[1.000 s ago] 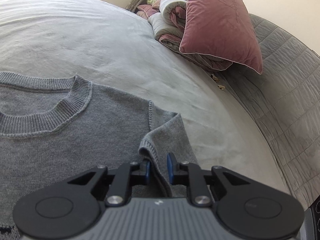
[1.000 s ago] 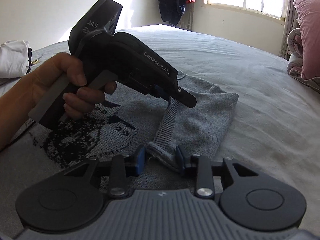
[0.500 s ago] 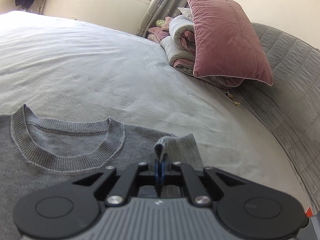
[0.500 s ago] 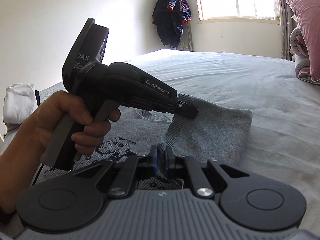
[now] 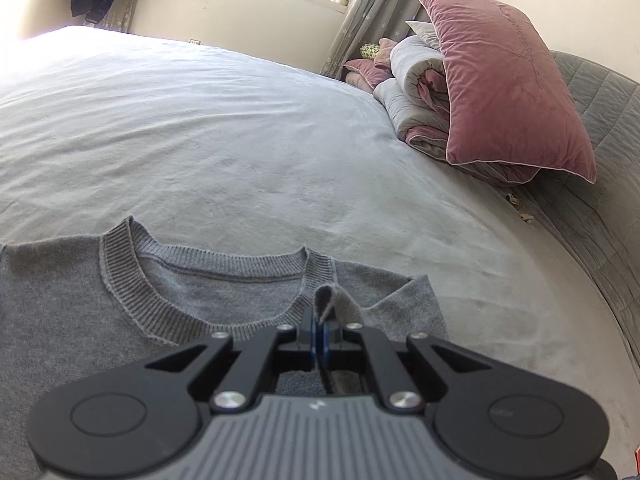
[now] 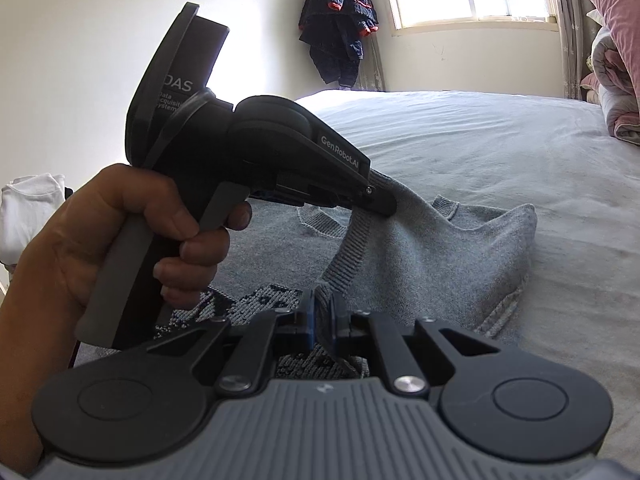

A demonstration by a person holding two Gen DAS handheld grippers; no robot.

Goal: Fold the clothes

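Note:
A grey knit sweater point(image 5: 80, 300) with a ribbed round collar point(image 5: 224, 268) lies face up on the bed; a black-and-white knitted pattern point(image 6: 260, 300) shows on its front. My left gripper point(image 5: 320, 330) is shut on a pinch of the sweater's sleeve fabric point(image 5: 332, 304) just right of the collar. In the right wrist view that left gripper point(image 6: 380, 204), held in a hand point(image 6: 120, 232), lifts the sleeve point(image 6: 440, 256) off the bed. My right gripper point(image 6: 322, 316) is shut on the ribbed cuff end point(image 6: 352, 248) of the same sleeve.
The bed point(image 5: 200, 128) is covered with a pale grey sheet. A pink pillow point(image 5: 508, 92) leans on a rolled quilt point(image 5: 416, 92) at the quilted headboard point(image 5: 600, 152). White folded cloth point(image 6: 28, 212) lies at the far left. Dark clothes point(image 6: 340, 28) hang by the window.
Both grippers went from open around the sleeve to shut on it. They then lifted it and carried it left, toward the collar and over the sweater's body.

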